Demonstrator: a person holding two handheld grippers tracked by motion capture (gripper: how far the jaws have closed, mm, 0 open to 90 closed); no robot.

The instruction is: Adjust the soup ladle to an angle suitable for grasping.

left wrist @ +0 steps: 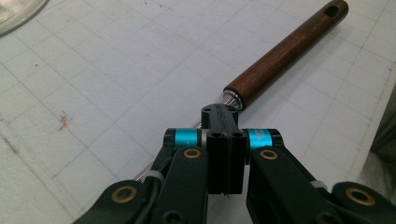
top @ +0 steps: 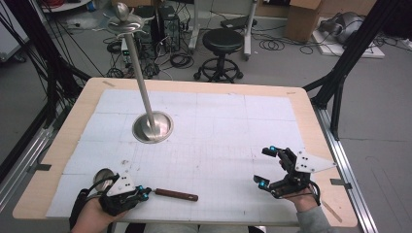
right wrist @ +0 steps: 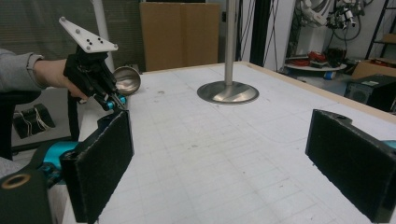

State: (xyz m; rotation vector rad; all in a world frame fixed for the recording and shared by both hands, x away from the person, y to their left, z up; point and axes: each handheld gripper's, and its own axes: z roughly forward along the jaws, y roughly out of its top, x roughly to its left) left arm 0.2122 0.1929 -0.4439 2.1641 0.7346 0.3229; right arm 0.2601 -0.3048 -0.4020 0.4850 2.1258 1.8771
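So the left gripper (top: pixel 144 192) is clamped tight on the thin metal shank of the ladle (top: pixel 176 195), right where it meets the wooden handle, down at the near edge of the table (top: pixel 301 116). It looks stiff, and probably bowl-heavy, so gripping nearer the bowl would balance better, and bare steel could slip. The right gripper (top: pixel 265 167) hangs wide open, holding nothing. Farther back stands the metal stand (top: pixel 152 127).
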